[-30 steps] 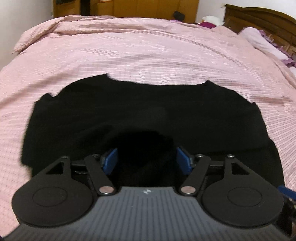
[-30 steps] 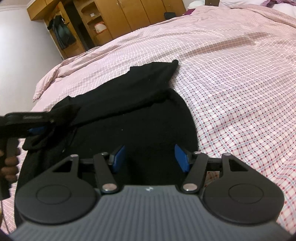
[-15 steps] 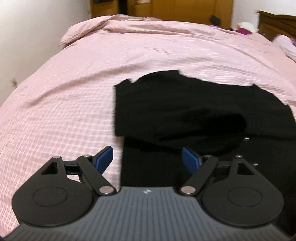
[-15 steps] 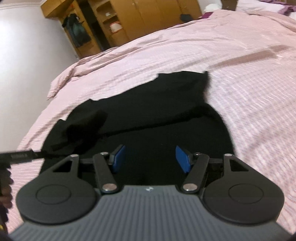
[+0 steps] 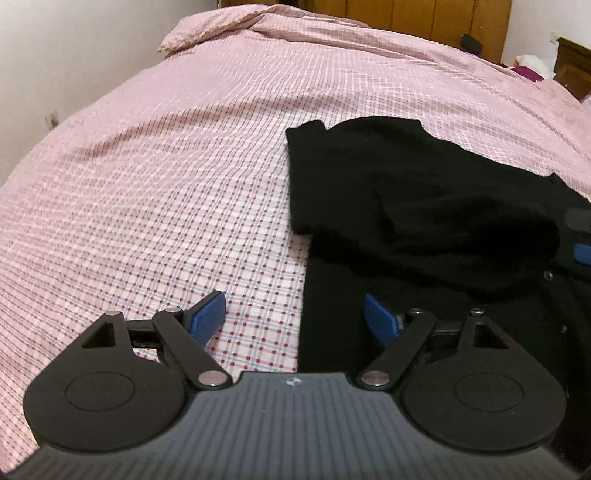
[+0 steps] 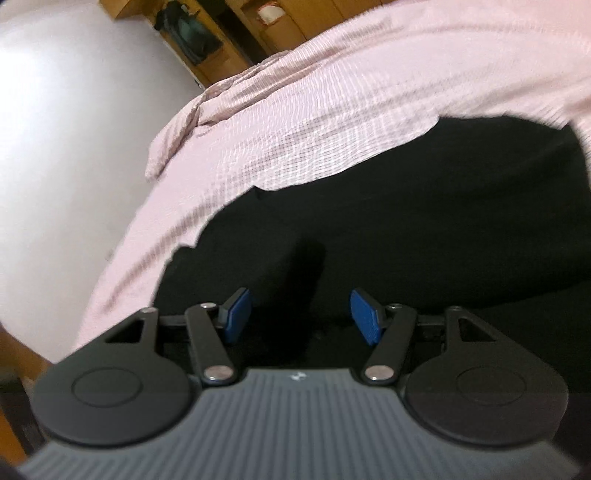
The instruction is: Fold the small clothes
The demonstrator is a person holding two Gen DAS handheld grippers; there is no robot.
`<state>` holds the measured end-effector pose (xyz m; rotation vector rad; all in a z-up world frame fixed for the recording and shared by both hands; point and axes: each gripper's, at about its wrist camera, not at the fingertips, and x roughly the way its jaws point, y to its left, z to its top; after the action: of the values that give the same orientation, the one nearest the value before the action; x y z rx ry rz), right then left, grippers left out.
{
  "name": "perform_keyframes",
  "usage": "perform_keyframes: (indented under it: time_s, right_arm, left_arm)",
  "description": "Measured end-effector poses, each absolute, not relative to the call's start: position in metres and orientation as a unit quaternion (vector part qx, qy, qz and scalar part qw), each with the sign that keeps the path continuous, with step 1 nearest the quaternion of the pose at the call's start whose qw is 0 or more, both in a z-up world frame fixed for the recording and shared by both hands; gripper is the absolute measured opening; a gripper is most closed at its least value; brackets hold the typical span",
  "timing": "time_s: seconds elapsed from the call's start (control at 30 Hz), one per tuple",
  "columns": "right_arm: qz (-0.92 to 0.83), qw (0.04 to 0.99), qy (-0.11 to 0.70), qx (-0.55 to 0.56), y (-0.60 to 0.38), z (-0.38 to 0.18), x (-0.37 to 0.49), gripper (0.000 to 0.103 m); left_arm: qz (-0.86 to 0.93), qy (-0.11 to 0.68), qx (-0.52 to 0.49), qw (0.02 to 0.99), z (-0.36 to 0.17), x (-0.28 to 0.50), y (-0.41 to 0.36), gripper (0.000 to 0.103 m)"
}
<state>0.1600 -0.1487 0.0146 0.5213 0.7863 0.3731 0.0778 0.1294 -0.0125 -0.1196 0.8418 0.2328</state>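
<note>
My left hand-held gripper has just let its jaws widen and slid off the black garment; it now hangs released, nothing between the pads, over the garment's left edge. A sleeve lies folded across the garment's body, so that fold looks done. My right hand-held gripper has swung in over the garment, also released and empty. The garment rests on the pink checked bed; beyond it, wooden wardrobes and a white wall.
</note>
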Motion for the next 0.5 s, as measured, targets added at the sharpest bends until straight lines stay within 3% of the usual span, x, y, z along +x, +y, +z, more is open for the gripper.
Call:
perform_keyframes:
  time_s: [0.17,0.43,0.5]
  right_arm:
    - [0.159,0.851,0.409,0.288,-0.138,-0.001,0.194,0.063]
    - [0.175,0.873,0.415,0.189,-0.109,0.007,0.203,0.061]
    - [0.198,0.866,0.421,0.183,-0.108,0.007,0.206,0.042]
  left_arm:
    - [0.116,0.393,-0.076,0.909,-0.013,0.09,0.138,0.085]
    - [0.127,0.377,-0.063,0.915,-0.018,0.114,0.136,0.085]
    - [0.132,0.377,-0.056,0.915,-0.022,0.119,0.135,0.085]
